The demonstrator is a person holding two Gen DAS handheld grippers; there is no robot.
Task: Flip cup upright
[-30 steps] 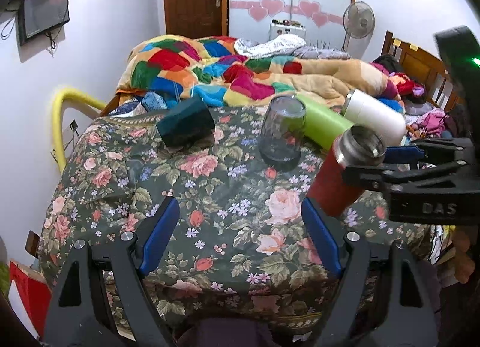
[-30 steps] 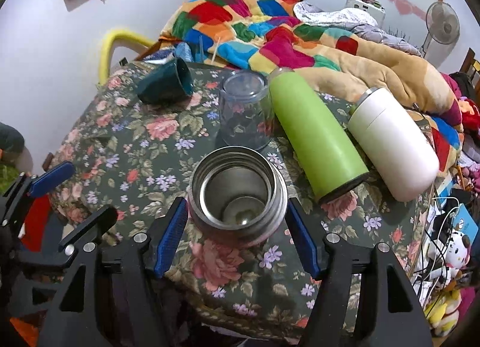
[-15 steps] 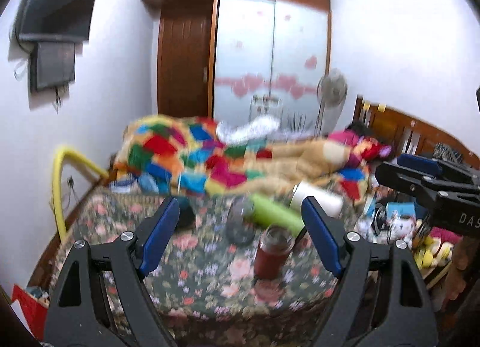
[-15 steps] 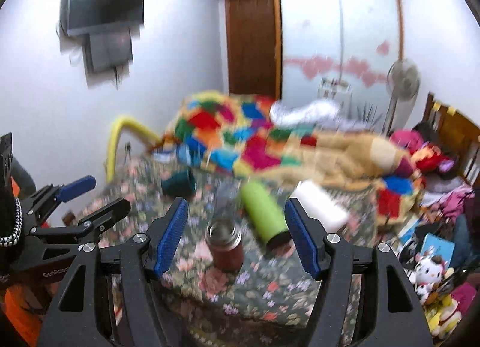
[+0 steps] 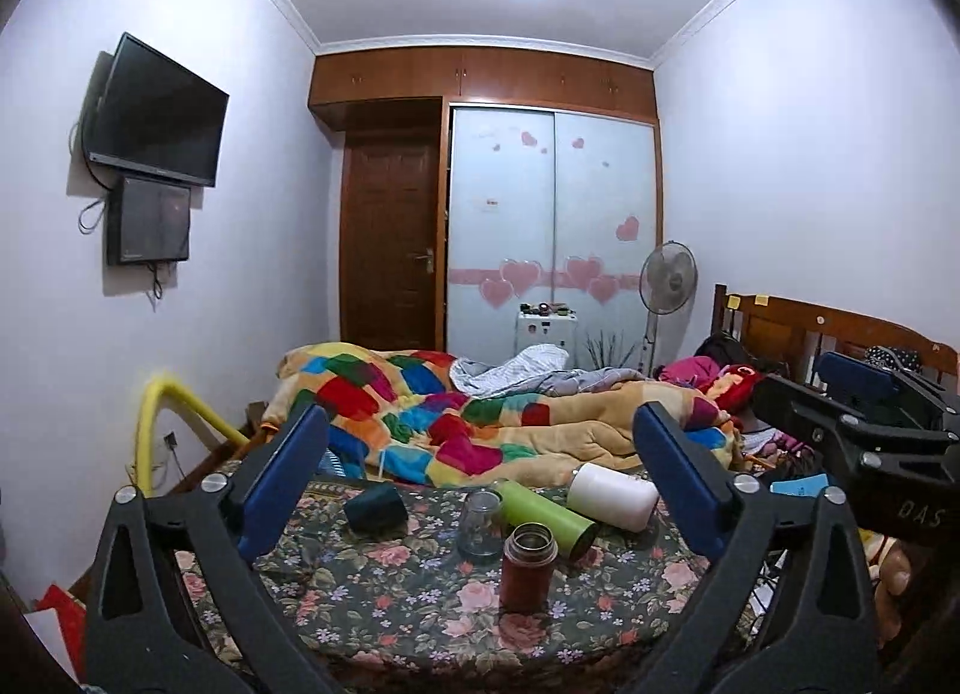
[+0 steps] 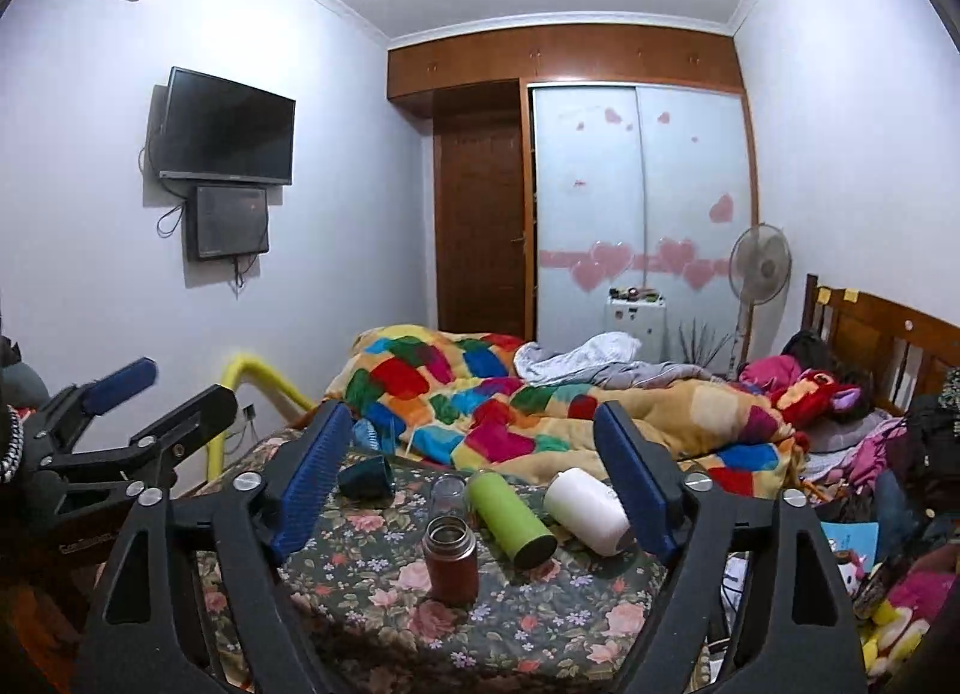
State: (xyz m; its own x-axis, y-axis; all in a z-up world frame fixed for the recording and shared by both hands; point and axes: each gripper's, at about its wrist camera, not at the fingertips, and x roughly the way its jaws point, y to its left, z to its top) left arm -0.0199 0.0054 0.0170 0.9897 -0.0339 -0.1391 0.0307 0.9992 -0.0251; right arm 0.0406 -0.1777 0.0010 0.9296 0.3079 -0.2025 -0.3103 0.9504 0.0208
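Note:
A red metal cup stands upright, mouth up, on the floral table; it also shows in the right wrist view. My left gripper is open and empty, well back from and above the table. My right gripper is open and empty too, pulled back the same way. The right gripper's body shows at the right edge of the left wrist view. The left gripper's body shows at the left of the right wrist view.
On the table lie a green bottle, a white bottle and a dark teal cup on their sides, with a clear glass mouth down. A bed with a patchwork quilt is behind. A yellow pipe stands at left.
The right gripper let go of the red cup, which now stands upright on the table. Both grippers have drawn far back and up, so the whole room shows.

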